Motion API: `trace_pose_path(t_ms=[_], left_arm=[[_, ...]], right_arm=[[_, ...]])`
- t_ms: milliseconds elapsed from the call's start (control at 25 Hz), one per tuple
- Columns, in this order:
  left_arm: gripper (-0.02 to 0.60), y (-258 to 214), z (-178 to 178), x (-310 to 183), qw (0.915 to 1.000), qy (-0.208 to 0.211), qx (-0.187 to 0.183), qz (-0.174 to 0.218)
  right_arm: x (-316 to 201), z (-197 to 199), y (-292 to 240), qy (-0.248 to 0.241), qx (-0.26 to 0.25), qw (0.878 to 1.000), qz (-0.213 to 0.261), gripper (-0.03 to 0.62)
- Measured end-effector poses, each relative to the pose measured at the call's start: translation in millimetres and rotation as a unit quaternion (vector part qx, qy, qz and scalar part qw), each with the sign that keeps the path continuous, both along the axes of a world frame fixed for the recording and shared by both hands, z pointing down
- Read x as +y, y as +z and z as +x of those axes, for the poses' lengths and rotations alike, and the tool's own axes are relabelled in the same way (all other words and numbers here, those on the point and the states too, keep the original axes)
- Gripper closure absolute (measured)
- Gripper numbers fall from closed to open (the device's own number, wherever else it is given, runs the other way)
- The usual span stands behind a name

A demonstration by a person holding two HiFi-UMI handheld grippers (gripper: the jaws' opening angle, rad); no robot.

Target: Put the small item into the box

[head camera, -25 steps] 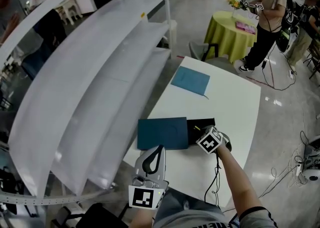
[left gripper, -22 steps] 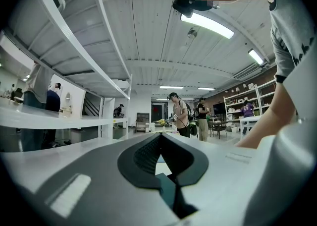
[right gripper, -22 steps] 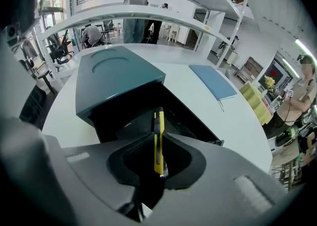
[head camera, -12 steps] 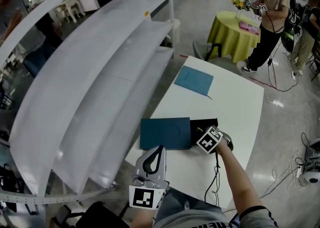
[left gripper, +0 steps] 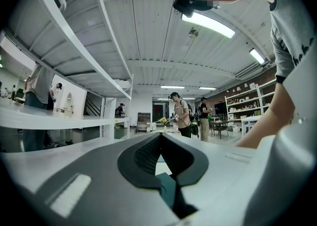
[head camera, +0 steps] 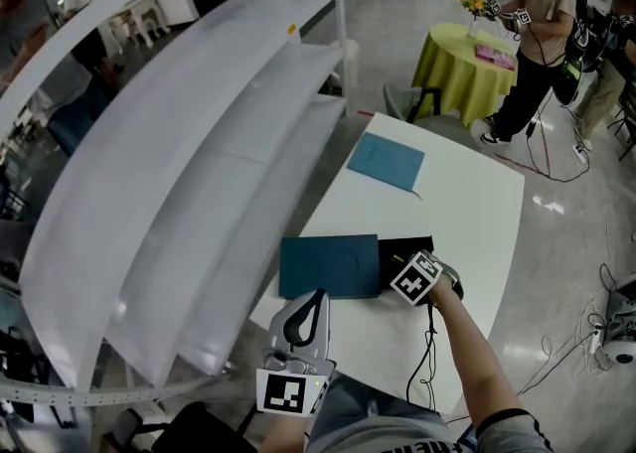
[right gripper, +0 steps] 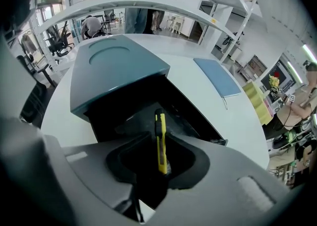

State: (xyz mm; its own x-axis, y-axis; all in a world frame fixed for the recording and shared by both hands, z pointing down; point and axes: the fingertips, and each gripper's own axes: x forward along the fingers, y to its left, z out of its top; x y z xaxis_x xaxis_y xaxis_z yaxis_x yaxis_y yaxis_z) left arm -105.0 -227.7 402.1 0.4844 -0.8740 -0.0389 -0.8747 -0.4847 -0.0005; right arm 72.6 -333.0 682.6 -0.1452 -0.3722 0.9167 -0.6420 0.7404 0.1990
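Almost nothing has moved over the last second. My view slid a touch, so the box now sits slightly further right in the head view, and both grippers hold where they were.

My right gripper is clamped on a small yellow knife. The jaws are closed on its lower part, and the rest sticks out ahead of them. It points into the black tray, which is pulled out from under the teal sleeve of the box. The knife looks to be over the tray's open end, but I cannot tell whether its tip touches the tray floor.

My left gripper waits at the near edge of the table, jaws together with nothing between them. A teal folder lies well apart, further up the table.

I judge the step in hand to be the drop itself. To do it well, I would bring the knife low and turn it until it lies along the tray rather than across it. Only then would I ease the jaws apart, so it settles flat instead of bouncing off a wall or onto the table. I would keep clear of the sleeve's edge just beside it, then draw back the way I came in, without dragging the tray. The left gripper could steady the box if it starts to slide.
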Motion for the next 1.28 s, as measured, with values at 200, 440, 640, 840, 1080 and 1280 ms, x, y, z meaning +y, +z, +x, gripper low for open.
trace_pose_path(t_ms=[200, 440, 640, 840, 1080, 1280], left_arm=[[0.563, -1.2, 1.9, 0.1, 1.0000, 0.000, 0.000, 0.003], [0.563, -2.4, 6.7, 0.0, 0.9999, 0.003, -0.010, 0.009], [0.563, -5.6, 13.7, 2.4, 0.9998, 0.007, -0.008, 0.014], [0.563, -9.5, 16.8, 6.8, 0.9998, 0.004, -0.004, 0.018], [0.563, -15.4, 17.4, 13.6, 0.9997, -0.004, -0.005, 0.024], [0.563, -19.4, 17.1, 20.0, 0.9996, -0.012, -0.004, 0.027]], right_arm=[[-0.3, -4.9, -22.0, 0.027, -0.060, 0.997, 0.028, 0.527], [5.1, -5.7, -61.0, 0.078, -0.166, 0.980, 0.078, 0.591], [15.2, -3.5, -97.2, 0.103, -0.237, 0.956, 0.137, 0.591], [32.4, -2.3, -129.3, 0.108, -0.284, 0.935, 0.184, 0.591], [53.3, -7.3, -167.2, 0.097, -0.321, 0.912, 0.234, 0.591], [69.7, -7.2, -197.2, 0.093, -0.345, 0.894, 0.271, 0.591]])
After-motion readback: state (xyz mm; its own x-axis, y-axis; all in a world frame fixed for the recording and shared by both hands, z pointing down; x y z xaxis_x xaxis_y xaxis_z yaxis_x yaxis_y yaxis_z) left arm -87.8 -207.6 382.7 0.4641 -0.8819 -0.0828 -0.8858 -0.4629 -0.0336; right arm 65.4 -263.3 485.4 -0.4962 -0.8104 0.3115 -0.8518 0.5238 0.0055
